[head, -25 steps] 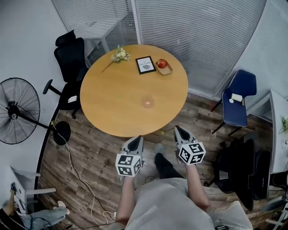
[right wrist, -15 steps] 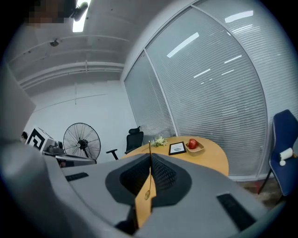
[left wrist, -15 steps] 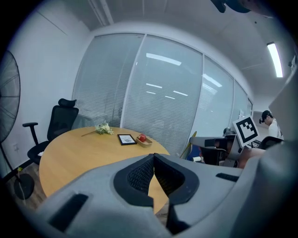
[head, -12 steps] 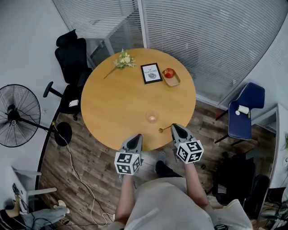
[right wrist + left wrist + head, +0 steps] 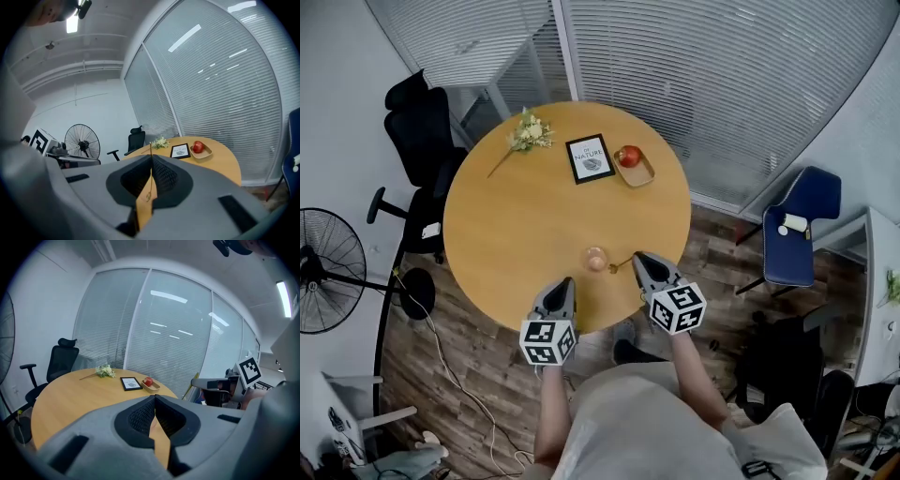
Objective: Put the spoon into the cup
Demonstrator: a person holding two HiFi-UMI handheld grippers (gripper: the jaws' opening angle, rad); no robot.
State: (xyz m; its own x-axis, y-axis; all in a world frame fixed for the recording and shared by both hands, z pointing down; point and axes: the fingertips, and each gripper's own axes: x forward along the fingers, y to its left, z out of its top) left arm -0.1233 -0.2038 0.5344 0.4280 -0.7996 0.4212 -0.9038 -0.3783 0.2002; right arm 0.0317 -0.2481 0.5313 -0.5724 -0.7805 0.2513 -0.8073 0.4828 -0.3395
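Observation:
A small clear cup (image 5: pixel 596 259) stands near the front edge of the round wooden table (image 5: pixel 516 225). My right gripper (image 5: pixel 636 259) is shut on a thin gold spoon (image 5: pixel 620 265), which sticks out leftward from the tips and ends just right of the cup. In the right gripper view the spoon (image 5: pixel 149 173) runs as a thin line between the closed jaws of the right gripper (image 5: pixel 151 157). My left gripper (image 5: pixel 564 283) hovers at the table's front edge, below and left of the cup. Its jaws meet with nothing between them, as the left gripper (image 5: pixel 154 399) view shows.
At the far side of the table are a framed picture (image 5: pixel 589 157), a red apple on a wooden tray (image 5: pixel 630 157) and a flower sprig (image 5: pixel 525 131). A black office chair (image 5: pixel 417 112) and a fan (image 5: pixel 319 281) stand at the left, a blue chair (image 5: pixel 806 220) at the right.
The person has stepped up to the table. Both grippers went from over the floor to over the table's front edge, and the spoon's end now lies close to the cup.

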